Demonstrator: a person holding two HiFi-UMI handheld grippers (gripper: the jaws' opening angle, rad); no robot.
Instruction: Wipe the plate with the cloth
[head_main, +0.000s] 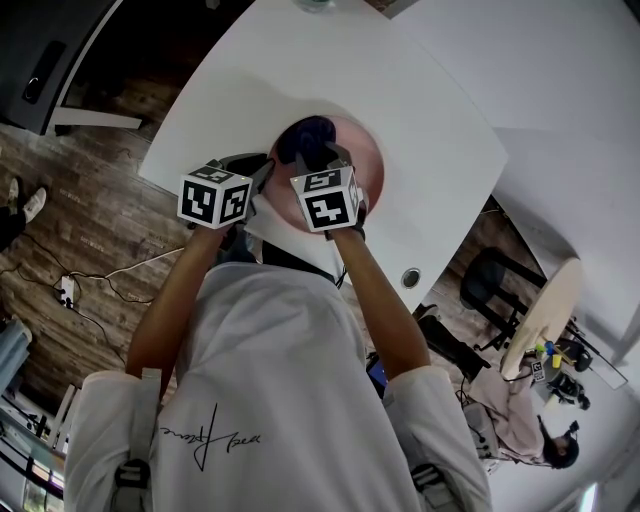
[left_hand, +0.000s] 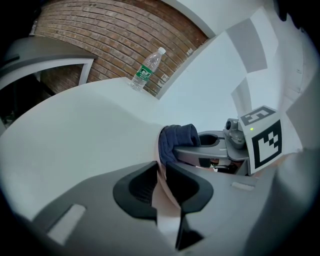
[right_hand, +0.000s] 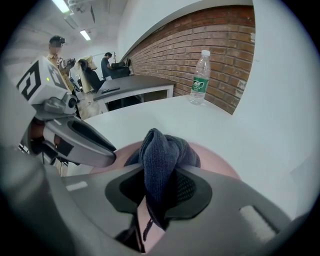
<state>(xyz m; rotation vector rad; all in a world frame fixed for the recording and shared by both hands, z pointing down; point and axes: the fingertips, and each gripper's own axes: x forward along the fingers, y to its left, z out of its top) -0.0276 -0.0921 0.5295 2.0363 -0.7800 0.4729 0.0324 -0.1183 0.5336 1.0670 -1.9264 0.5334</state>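
Note:
A pink plate (head_main: 366, 160) lies on the white table (head_main: 430, 90) in front of me. My left gripper (head_main: 255, 172) is shut on the plate's near left rim; in the left gripper view the thin pink rim (left_hand: 165, 220) runs between the closed jaws (left_hand: 161, 175). My right gripper (head_main: 322, 158) is shut on a bunched dark blue cloth (head_main: 303, 138) and holds it on the plate. In the right gripper view the cloth (right_hand: 160, 152) bulges out above the jaws (right_hand: 159, 190) over the pink plate (right_hand: 220, 162). The cloth (left_hand: 178, 139) also shows in the left gripper view.
A clear water bottle (right_hand: 200, 76) with a green label stands at the table's far side by a brick wall, also visible in the left gripper view (left_hand: 147, 67). A round cable hole (head_main: 411, 277) sits near the table's right edge. Wooden floor (head_main: 90, 220) lies beyond the left edge.

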